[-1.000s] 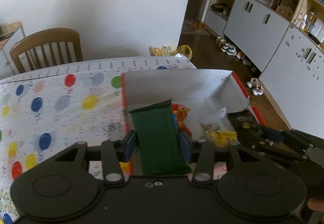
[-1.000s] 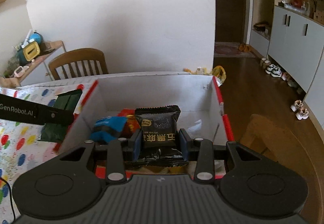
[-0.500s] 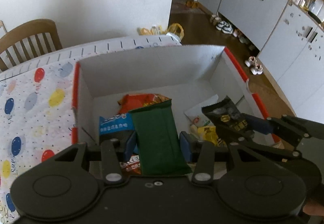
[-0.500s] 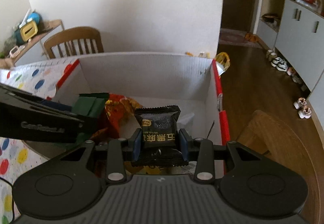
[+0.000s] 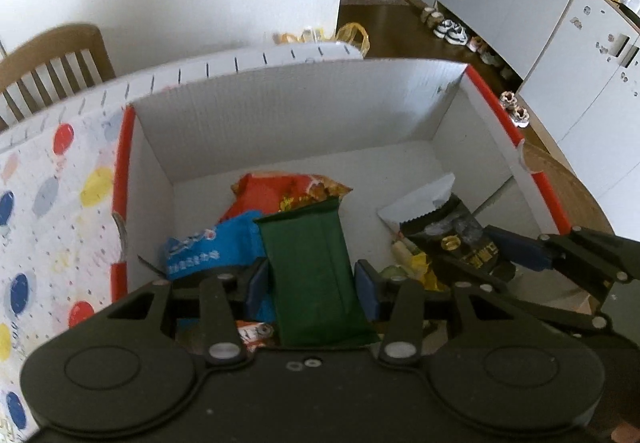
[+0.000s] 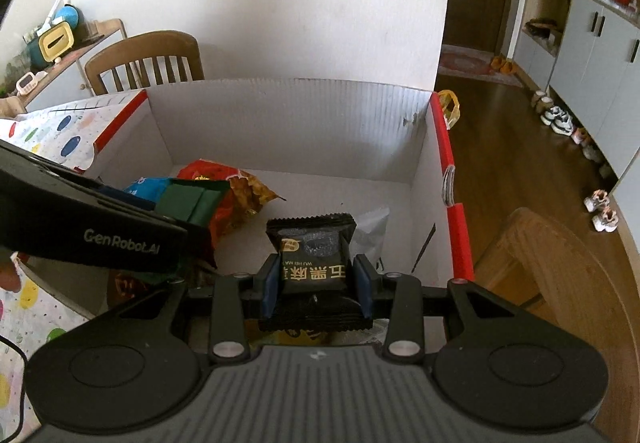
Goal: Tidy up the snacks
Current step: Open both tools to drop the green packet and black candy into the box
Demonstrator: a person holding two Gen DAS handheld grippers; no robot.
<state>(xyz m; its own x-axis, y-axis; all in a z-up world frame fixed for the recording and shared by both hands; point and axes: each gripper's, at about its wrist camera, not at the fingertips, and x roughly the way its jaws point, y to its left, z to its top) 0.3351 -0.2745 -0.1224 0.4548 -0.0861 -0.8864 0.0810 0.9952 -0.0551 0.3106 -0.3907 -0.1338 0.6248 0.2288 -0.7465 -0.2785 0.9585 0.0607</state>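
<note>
A white cardboard box with red rims (image 5: 280, 119) (image 6: 288, 131) stands on the table. My left gripper (image 5: 311, 287) is shut on a dark green snack packet (image 5: 312, 275) and holds it over the box's near left part; the packet also shows in the right wrist view (image 6: 192, 199). My right gripper (image 6: 316, 287) is shut on a black snack packet with gold print (image 6: 314, 263) over the box's near right part; it also shows in the left wrist view (image 5: 460, 239). Inside lie a red-orange bag (image 5: 280, 191), a blue packet (image 5: 204, 247) and a white wrapper (image 5: 420, 199).
A tablecloth with coloured dots (image 5: 52, 203) covers the table left of the box. A wooden chair (image 6: 148, 63) stands behind the table. A round wooden stool (image 6: 560, 267) is at the right. White cabinets and shoes (image 6: 560, 119) line the far right floor.
Both grippers have moved forward and down over the box with their packets. The left gripper came from the table's left side to above the box's inside.
</note>
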